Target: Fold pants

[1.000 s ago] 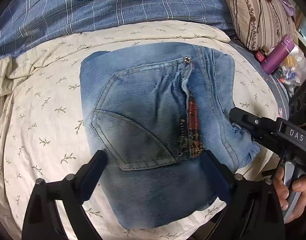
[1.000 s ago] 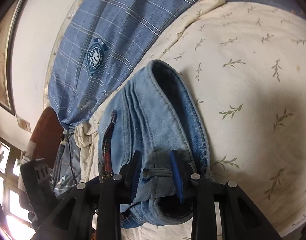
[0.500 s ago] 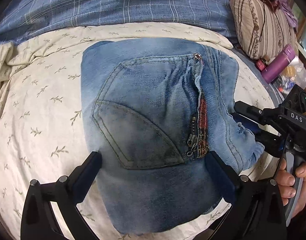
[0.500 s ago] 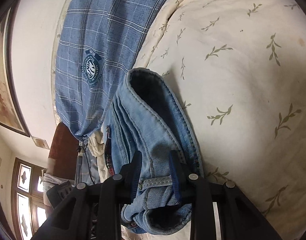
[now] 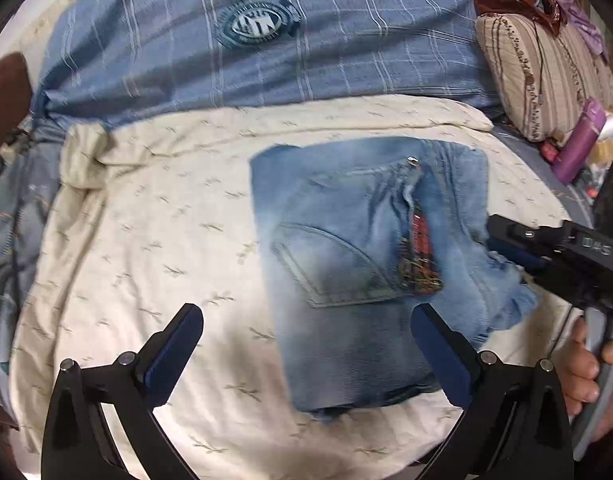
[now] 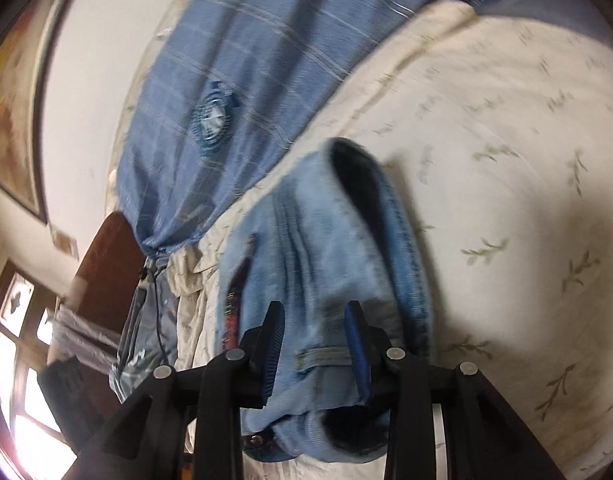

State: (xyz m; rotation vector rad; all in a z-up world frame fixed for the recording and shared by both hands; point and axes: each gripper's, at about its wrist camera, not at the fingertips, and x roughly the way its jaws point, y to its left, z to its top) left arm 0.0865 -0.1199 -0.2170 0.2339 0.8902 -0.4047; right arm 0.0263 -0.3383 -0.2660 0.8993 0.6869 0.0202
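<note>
Right gripper (image 6: 315,350) is clamped on the waistband end of the jeans (image 5: 370,272), a belt loop and thick denim bunched between the blue pads; jaws are easing apart slightly but cloth is still pinched there. Left gripper (image 5: 306,344) stands wide apart, holding nothing, hovering above the near edge of the folded stack.

Change vs a second ago: left gripper has pulled back and up, so the jeans sit further off and right of centre in its view, and more cream leaf-print sheet (image 5: 146,240) shows. Before, its fingers straddled the denim; now only the right-hand finger overlaps it. Right gripper has barely shifted, same grip on the same spot. Judgement: fold looks essentially done, a compact rectangle with back pocket up; left has let go, right is probably next to release.

View differences: left wrist view shows the whole folded bundle lying flat on the sheet, pocket and zipper trim, the right gripper coming in from the side and the person's hand (image 5: 586,368) on its handle. Right wrist view shows the actual pinch and the open waistband rim, invisible from the left; blurred.
</note>
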